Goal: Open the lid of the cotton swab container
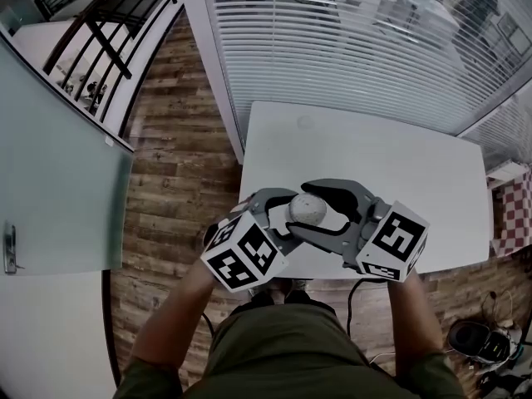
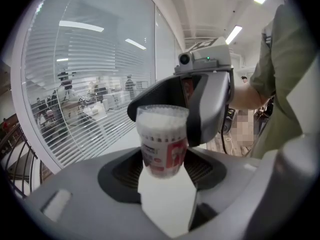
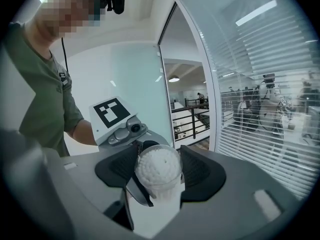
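aloft, cotton swab container [image 1: 307,209], between left tongs [image 2: 163,168], right tongs [image 3: 159,171]

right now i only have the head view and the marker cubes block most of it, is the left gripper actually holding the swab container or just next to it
observer: Holding it. In the left gripper view the left gripper has its jaws closed on the lower body of the cotton swab container, which stands upright between them.
operator: ok is the lid on or off
observer: On. The clear lid caps the top, with the swabs packed white beneath it.
operator: and where is the right one gripping
observer: The right gripper view looks end-on at the lid, and the right gripper has its jaws against the lid's two sides.
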`<act>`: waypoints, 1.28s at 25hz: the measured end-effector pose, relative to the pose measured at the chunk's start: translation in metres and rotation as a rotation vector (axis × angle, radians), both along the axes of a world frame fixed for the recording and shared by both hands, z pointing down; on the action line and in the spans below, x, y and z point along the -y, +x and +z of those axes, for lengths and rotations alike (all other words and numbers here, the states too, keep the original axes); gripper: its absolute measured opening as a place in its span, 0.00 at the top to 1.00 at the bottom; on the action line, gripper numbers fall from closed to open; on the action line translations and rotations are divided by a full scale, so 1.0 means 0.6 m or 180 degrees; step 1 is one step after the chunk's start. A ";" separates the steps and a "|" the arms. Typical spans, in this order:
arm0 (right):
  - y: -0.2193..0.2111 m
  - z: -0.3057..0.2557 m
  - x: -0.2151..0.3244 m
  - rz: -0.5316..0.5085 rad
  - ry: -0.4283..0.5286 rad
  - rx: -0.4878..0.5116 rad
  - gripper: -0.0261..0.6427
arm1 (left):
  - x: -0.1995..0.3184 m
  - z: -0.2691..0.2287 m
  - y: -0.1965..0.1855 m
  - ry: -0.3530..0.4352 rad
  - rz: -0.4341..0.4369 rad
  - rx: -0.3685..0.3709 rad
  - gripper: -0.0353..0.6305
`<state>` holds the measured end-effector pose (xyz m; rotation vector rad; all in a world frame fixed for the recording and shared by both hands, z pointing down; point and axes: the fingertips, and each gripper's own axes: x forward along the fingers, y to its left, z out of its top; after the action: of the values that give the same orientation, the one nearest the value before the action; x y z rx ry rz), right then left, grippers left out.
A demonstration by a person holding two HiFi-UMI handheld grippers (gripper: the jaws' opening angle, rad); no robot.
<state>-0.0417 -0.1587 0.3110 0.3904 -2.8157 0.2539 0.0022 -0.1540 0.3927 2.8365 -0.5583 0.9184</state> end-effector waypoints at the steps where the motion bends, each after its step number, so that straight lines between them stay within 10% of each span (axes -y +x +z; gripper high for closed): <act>1: 0.003 -0.004 0.002 0.0009 -0.0019 0.0062 0.55 | 0.001 -0.003 0.003 -0.0011 0.0003 -0.0028 0.56; 32: 0.050 -0.082 0.021 0.0313 -0.0368 0.1778 0.55 | 0.001 -0.051 0.015 0.0060 0.0067 -0.0666 0.56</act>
<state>-0.0120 -0.1711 0.2618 0.4954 -3.3023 0.6315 0.0112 -0.1545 0.3622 2.9116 -0.5147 0.6111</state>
